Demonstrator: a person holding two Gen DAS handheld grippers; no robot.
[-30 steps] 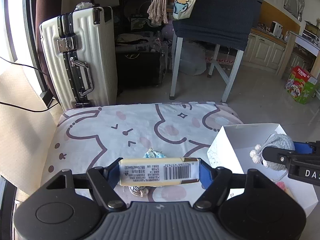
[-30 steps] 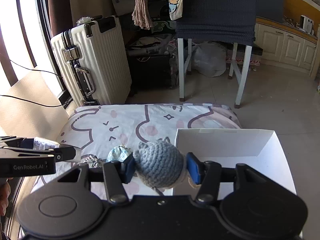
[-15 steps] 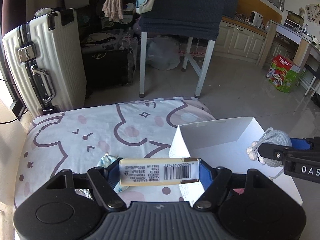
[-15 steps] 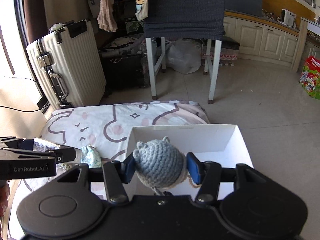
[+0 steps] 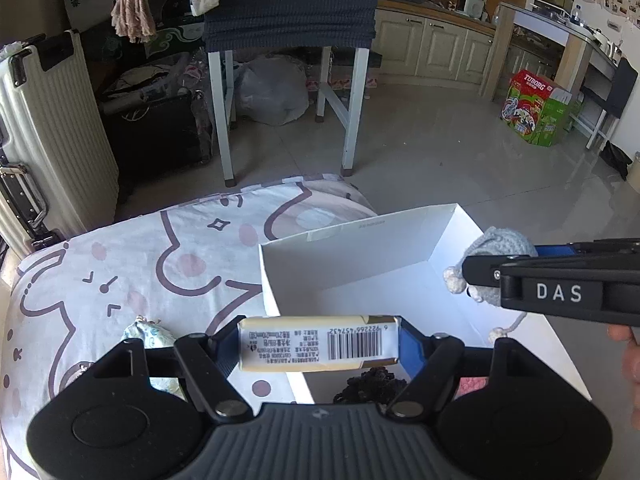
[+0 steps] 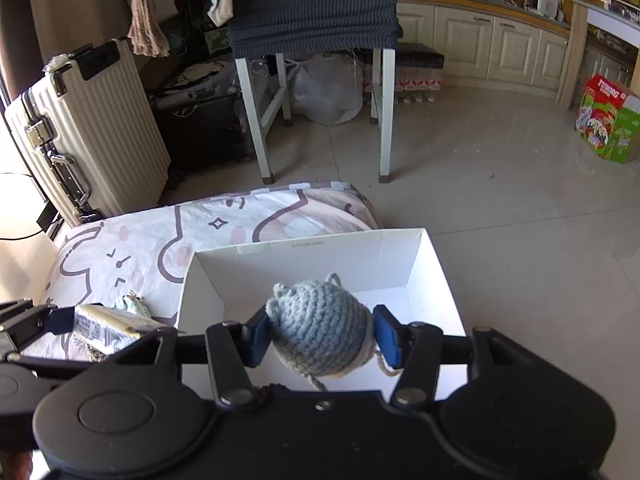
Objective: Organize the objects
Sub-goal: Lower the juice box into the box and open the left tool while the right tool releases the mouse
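Observation:
My left gripper (image 5: 316, 342) is shut on a cream barcoded packet (image 5: 318, 343), held over the left front rim of the white open box (image 5: 352, 256). My right gripper (image 6: 320, 338) is shut on a grey-blue crocheted toy (image 6: 320, 328) and holds it above the inside of the box (image 6: 304, 258). The toy also shows in the left wrist view (image 5: 496, 252), with the right gripper's black finger across it. A small pale blue pouch (image 5: 148, 334) lies on the cartoon-print cloth (image 5: 120, 272) left of the box. Dark and pink items (image 5: 372, 386) lie in the box's front.
A cream suitcase (image 6: 80, 132) stands beyond the cloth's far left. A white-legged chair with a dark cover (image 6: 316, 20) stands behind, with a plastic bag (image 6: 328, 92) under it. A green carton (image 6: 608, 120) sits on the tiled floor at right.
Both grippers have moved right with their loads: the packet from over the cloth to the box's left rim, the toy from the box's left edge to above its inside.

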